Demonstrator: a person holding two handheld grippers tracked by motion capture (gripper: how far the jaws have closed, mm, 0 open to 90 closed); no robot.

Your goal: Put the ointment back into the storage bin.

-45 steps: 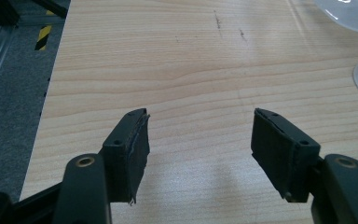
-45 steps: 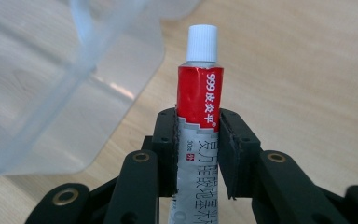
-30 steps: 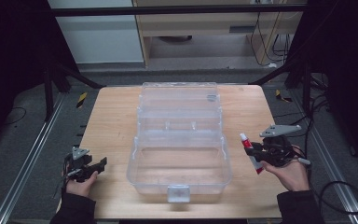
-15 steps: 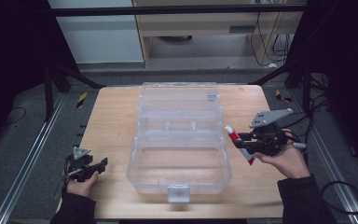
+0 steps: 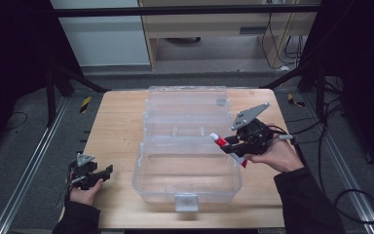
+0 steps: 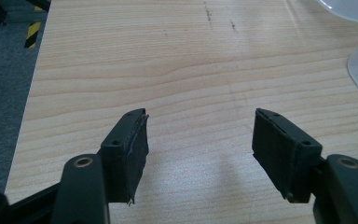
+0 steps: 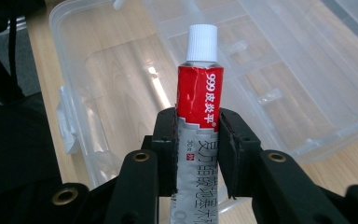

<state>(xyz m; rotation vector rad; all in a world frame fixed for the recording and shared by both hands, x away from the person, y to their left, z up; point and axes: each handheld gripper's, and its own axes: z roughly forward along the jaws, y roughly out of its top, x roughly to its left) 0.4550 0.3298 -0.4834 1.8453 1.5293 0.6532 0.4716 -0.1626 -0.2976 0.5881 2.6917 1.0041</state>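
1. Nearest me, my left gripper [image 5: 93, 174] sat on the wooden table [image 5: 117, 126] at the near left, jaws spread wide with nothing between them, parked out of the way.
2. The clear plastic organizer box [image 5: 187, 183] lay open mid-table, its lid folded back to the far side, ready to receive.
3. My right gripper [image 7: 198, 140] clamped the red-and-white ointment tube [image 7: 198, 105] around its middle, white cap pointing at the box, poised over the right rim, likely for dropping inside.

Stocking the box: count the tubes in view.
1. The red-and-silver tube is clamped in the right hand-held gripper, at the right rim of the open clear box. None visible inside the box.
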